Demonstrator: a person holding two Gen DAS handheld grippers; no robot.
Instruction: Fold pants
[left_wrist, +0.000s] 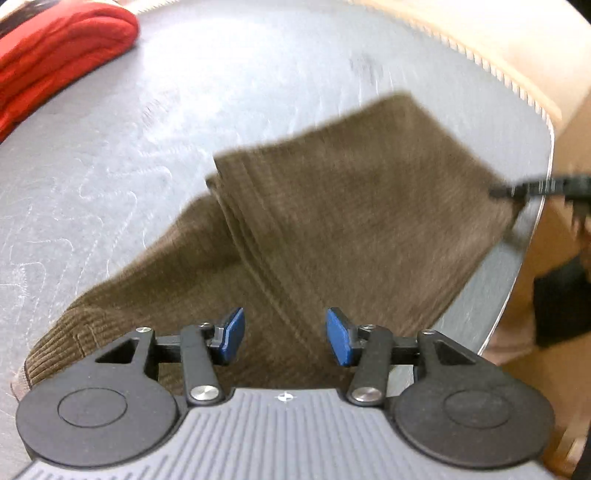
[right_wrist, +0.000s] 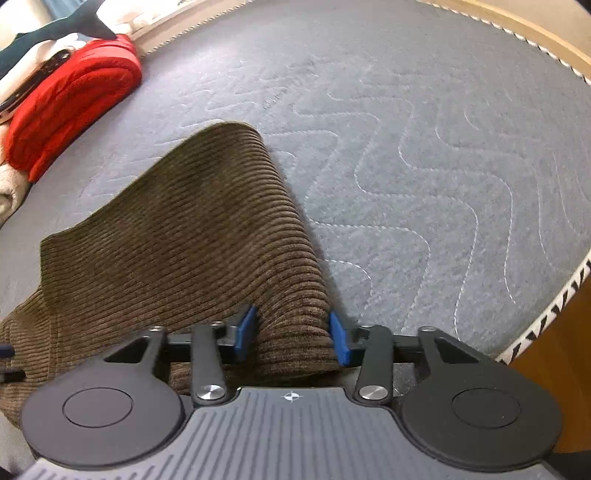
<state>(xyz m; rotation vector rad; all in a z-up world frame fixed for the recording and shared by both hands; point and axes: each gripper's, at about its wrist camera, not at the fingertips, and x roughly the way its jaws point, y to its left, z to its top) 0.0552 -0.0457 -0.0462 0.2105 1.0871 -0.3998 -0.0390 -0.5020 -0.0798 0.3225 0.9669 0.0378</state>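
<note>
The brown corduroy pants (left_wrist: 332, 229) are being spread across the grey quilted mattress (left_wrist: 184, 110), with one end running toward the near edge beneath the left gripper (left_wrist: 284, 336). In the left wrist view, the left gripper's blue fingers (left_wrist: 233, 334) are being held released, well apart above the cloth, with nothing between them. At the far right of that view the right gripper (left_wrist: 535, 188) is being seen as a dark blurred shape at the corner of the pants, near the mattress edge. In the right wrist view, a raised fold of the pants (right_wrist: 207, 240) is being passed between the blue fingers (right_wrist: 245, 332) of the right gripper (right_wrist: 293, 336), which are standing on either side of the cloth; whether they are being pressed onto it cannot be told. A folded red garment (right_wrist: 74, 99) is being kept at the far left of the mattress, well apart from the pants, beside a pile of white and dark clothes (right_wrist: 40, 48).
</note>
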